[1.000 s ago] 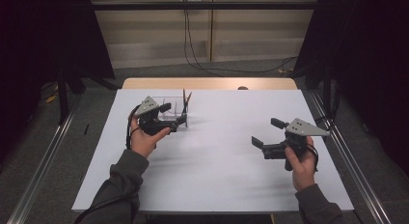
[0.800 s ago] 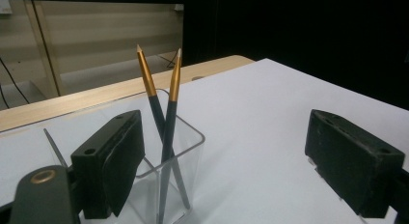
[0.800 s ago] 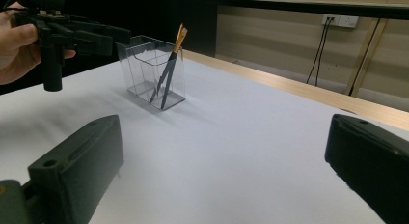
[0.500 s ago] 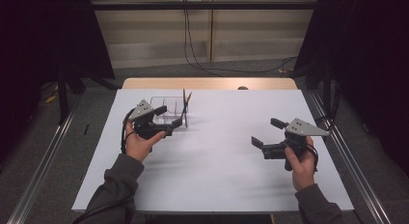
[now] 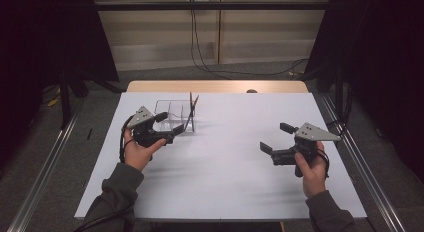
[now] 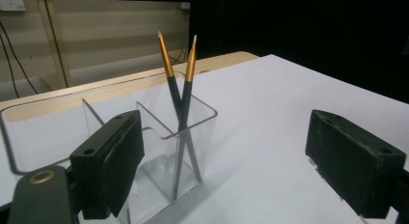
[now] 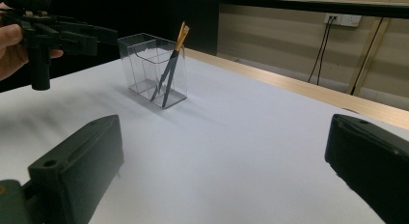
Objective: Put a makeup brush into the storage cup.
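While both hands rest over the white-covered bench (image 5: 220,182), a clear plastic two-compartment organiser box (image 5: 175,116) stands far left, two dark pencils with gold ends (image 6: 179,84) crossed upright in its right compartment. Bare sheet lies between the box and the right gripper (image 5: 272,139), well apart. Left gripper (image 5: 170,123) sits just beside the box's near-left wall; fingers wide apart, holding nothing. Right fingers equally spread, empty.

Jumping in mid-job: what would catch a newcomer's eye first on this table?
Two gold-tipped dark sticks crossed in the end compartment of a clear divided holder, standing at the far left of the white table. The left tool sits open right beside it; the right tool waits open, well apart on the right.
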A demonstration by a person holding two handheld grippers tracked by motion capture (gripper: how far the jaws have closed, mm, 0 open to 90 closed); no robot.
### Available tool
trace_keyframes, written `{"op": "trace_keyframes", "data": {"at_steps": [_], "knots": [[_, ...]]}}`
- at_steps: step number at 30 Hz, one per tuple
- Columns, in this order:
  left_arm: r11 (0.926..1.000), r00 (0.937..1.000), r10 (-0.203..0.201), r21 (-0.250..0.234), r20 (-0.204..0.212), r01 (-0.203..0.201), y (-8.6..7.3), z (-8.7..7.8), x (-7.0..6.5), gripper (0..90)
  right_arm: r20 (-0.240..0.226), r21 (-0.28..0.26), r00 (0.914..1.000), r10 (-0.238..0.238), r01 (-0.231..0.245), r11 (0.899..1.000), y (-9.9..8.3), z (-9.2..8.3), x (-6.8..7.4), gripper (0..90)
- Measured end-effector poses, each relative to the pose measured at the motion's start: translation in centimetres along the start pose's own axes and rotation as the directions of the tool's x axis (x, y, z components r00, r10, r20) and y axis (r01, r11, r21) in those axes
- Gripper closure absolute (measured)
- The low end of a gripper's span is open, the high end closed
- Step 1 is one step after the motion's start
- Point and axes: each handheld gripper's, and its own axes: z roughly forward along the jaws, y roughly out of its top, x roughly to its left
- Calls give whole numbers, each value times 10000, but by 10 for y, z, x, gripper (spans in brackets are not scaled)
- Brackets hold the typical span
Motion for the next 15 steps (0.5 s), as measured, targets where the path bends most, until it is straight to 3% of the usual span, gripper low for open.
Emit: {"op": "trace_keyframes", "data": {"at_steps": [2, 3, 5, 11, 12, 15], "knots": [[10000, 10000, -13, -14, -5, 13, -1, -2, 1, 134, -30, -15, 10000, 13, -13, 10000, 0, 0, 0, 0], [9997, 9997, -208, -137, 117, 209, -2, -2, 0, 134, -38, -20, 10000, 3, -3, 10000, 0, 0, 0, 0], [9999, 9999, -124, -85, -75, 124, -2, -5, 0, 134, -56, -22, 10000, -43, 43, 10000, 0, -1, -1, 0], [9999, 9999, 56, -113, -112, -58, -2, -14, 0, 133, -59, -50, 10000, -14, 14, 10000, 0, 0, -1, 0], [9998, 10000, 14, -214, 57, -13, -2, -16, 1, 133, -60, -44, 10000, -17, 17, 10000, 0, 0, -1, 0], [9998, 9999, 34, -198, -116, -36, -2, -19, -1, 133, -82, -30, 10000, -35, 35, 10000, 0, 0, -1, 0]]}}
